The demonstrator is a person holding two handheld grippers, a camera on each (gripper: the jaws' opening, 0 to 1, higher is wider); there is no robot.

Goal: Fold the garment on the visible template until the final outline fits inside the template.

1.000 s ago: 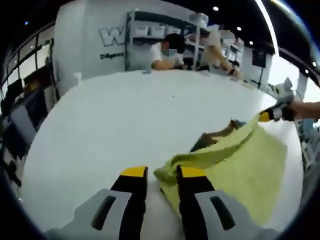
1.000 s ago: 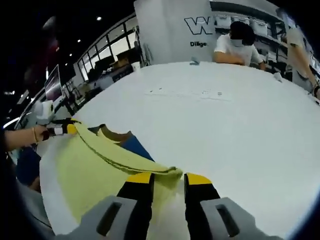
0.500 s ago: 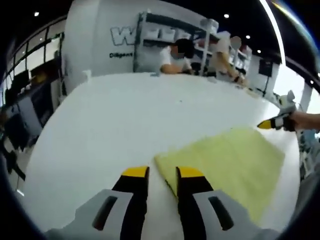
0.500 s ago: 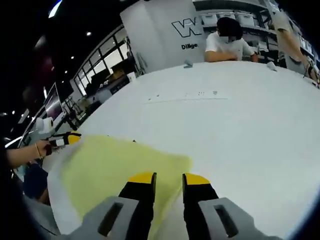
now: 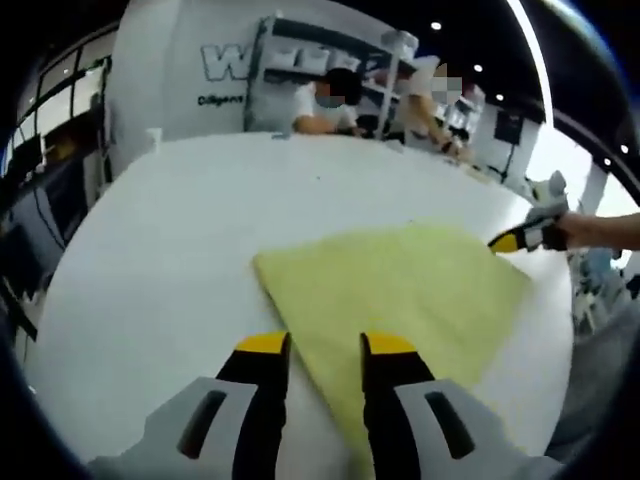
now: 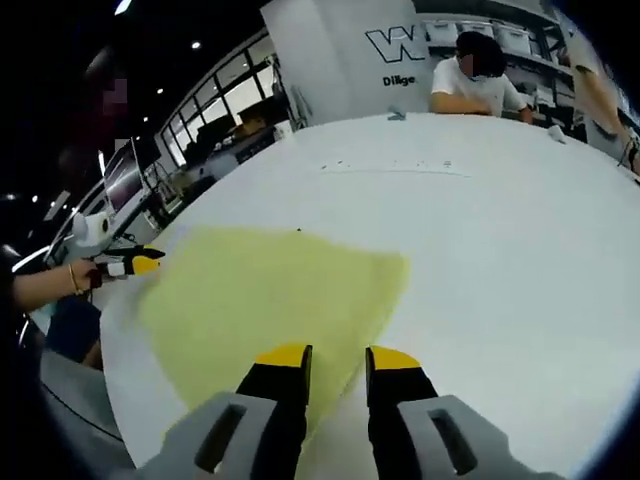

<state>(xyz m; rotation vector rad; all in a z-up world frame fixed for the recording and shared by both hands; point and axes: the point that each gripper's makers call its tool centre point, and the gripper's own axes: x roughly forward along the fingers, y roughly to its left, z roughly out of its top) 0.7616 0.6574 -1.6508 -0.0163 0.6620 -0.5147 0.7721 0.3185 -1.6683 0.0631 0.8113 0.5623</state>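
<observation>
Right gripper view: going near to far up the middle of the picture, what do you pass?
Right gripper → yellow garment lying flat → bare white table → seated person in a white shirt at the far edge.

A pale yellow-green garment (image 5: 400,295) lies spread flat on the white bench (image 5: 170,240), folded into one smooth, roughly four-sided panel. Its surface looks free of wrinkles, its edges straight, with one corner pointing toward the far side of the bench.
</observation>
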